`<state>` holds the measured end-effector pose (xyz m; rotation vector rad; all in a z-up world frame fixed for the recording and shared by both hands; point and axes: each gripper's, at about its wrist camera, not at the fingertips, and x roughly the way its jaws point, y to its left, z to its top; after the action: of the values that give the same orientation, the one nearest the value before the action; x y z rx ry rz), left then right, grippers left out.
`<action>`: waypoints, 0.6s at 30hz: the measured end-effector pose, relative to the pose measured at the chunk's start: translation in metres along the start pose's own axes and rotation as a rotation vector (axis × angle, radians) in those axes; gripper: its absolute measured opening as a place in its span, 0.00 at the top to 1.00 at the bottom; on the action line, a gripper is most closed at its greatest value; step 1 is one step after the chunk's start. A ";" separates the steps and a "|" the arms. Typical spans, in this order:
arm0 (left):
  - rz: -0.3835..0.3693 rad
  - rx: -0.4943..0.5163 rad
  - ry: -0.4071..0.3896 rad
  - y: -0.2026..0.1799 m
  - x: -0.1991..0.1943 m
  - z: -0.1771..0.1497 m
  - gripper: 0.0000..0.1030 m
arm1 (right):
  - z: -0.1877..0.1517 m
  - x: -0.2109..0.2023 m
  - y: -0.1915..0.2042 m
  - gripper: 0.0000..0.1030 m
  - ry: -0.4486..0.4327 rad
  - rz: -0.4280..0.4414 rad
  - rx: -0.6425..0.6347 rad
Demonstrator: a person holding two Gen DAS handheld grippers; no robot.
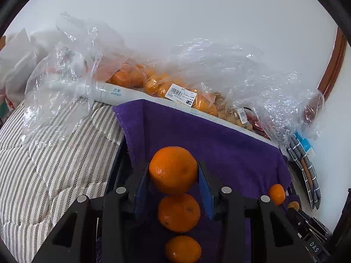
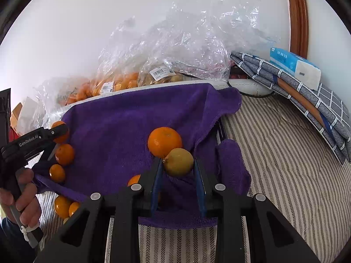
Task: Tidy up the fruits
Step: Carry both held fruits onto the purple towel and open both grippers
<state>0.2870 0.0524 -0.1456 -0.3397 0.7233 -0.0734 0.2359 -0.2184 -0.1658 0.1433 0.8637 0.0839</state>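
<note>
Left wrist view: left tool point(image 1: 174, 175) clamps round, glossy, dimpled orange mandarin point(image 1: 173, 169) above purple terry towel point(image 1: 230, 144). Right tool point(image 2: 178, 171) grips smooth yellowish lemon-like fruit point(image 2: 178, 162).

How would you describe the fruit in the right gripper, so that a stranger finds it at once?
Look at the purple towel spread before the clear fruit bags. Near its right side, the right gripper has its jaws around one small lemon. It is dull yellow with a pointed tip, while the mandarin touching it is bright orange.
</note>
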 end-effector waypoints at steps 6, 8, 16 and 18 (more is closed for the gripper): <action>-0.001 0.012 -0.005 -0.002 0.000 -0.001 0.61 | -0.003 0.000 0.009 0.72 -0.010 -0.032 -0.048; -0.004 0.012 -0.010 -0.002 -0.001 0.000 0.59 | -0.003 -0.002 0.011 0.68 -0.020 -0.041 -0.064; -0.011 0.022 -0.064 -0.005 -0.016 -0.002 0.43 | -0.006 -0.010 0.015 0.47 -0.064 -0.072 -0.078; 0.003 0.038 -0.080 -0.007 -0.021 -0.004 0.43 | -0.007 -0.010 0.016 0.47 -0.058 -0.069 -0.069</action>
<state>0.2688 0.0485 -0.1326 -0.3039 0.6428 -0.0699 0.2234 -0.2034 -0.1602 0.0512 0.8062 0.0448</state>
